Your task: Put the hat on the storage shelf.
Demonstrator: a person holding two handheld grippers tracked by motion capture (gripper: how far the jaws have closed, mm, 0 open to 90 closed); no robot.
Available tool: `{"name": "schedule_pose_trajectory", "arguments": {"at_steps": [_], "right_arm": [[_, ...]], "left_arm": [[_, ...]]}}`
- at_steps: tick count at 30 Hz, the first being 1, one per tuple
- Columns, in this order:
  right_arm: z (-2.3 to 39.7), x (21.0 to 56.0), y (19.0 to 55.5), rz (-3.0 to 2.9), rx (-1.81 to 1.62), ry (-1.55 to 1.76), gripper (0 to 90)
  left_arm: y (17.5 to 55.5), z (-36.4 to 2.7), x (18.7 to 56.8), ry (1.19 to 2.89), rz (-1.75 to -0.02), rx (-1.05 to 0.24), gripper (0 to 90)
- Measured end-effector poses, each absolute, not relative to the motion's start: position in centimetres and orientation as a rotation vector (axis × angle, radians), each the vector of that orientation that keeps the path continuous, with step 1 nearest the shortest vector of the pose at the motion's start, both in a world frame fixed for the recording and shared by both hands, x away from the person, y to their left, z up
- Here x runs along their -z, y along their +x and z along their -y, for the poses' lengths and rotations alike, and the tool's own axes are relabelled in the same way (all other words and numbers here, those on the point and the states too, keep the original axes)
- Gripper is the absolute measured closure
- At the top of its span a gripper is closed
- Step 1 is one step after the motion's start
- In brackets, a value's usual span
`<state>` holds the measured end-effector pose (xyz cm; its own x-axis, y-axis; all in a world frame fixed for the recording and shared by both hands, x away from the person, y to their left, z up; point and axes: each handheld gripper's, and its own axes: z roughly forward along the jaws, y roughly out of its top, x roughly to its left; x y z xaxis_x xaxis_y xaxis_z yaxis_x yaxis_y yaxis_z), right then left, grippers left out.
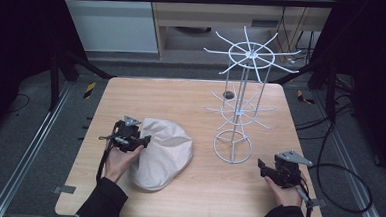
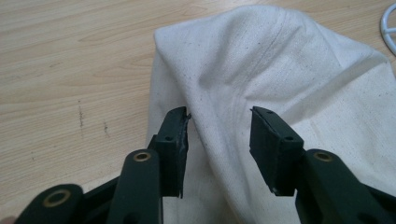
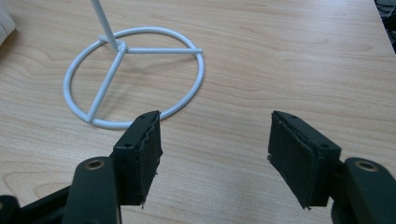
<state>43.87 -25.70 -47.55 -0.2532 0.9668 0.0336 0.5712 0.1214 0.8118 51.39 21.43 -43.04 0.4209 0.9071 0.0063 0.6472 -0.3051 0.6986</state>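
Straddling a fold of the cream cloth cap (image 2: pixel 261 70), perhaps touching it, the left hand-held gripper (image 2: pixel 219 140) is gaping, while the right hand-held gripper (image 3: pixel 215 144) is hovering spread above the surface (image 3: pixel 289 60) beside the white wire rack (image 3: pixel 135 77).

both hand-held grippers are black, with brass-ringed holes, grey three-cornered top plates, trailing black cables, and dark sleeves.

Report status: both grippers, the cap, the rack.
Left gripper open, jaws astride a fold of the cap. Right gripper open, empty, near the rack base. Nothing between cap and rack.
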Motion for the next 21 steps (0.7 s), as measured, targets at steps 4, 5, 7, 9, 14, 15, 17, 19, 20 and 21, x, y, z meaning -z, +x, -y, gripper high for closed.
{"name": "schedule_pose_trajectory", "arguments": {"at_steps": [4,5,7,9,14,15,17,19,20,21], "right_arm": [[25.67,47.55,43.85,-1.892,-1.002,1.485,34.8],[25.67,47.55,43.85,-1.892,-1.002,1.485,34.8],[25.68,47.55,43.87,-1.892,-1.001,1.485,34.8],[25.68,47.55,43.87,-1.892,-1.000,1.485,34.8],[25.69,47.57,43.88,-1.894,-1.001,1.487,34.8],[25.69,47.57,43.88,-1.894,-1.001,1.488,34.8],[25.72,47.58,43.89,-1.895,-1.001,1.485,34.8],[25.75,47.59,43.91,-1.895,-1.003,1.486,34.8],[25.75,47.59,43.91,-1.895,-1.003,1.486,34.8],[25.75,47.59,43.91,-1.895,-1.003,1.486,34.8]], "left_arm": [[51.62,-21.25,43.34,2.059,-1.318,-0.528,61.7],[51.62,-21.25,43.34,2.059,-1.318,-0.528,63.4],[51.72,-21.17,43.58,2.060,-1.324,-0.521,67.1],[51.73,-21.17,43.65,2.052,-1.330,-0.525,71.9],[51.83,-21.54,43.75,2.014,-1.343,-0.467,82.8],[51.81,-21.51,43.74,2.010,-1.341,-0.464,84.6],[51.79,-21.47,43.73,2.009,-1.340,-0.465,86.5],[51.63,-21.38,43.60,1.991,-1.333,-0.468,87.3],[51.55,-21.37,43.53,1.986,-1.330,-0.467,87.6],[51.55,-21.37,43.53,1.986,-1.330,-0.467,87.8]]}}
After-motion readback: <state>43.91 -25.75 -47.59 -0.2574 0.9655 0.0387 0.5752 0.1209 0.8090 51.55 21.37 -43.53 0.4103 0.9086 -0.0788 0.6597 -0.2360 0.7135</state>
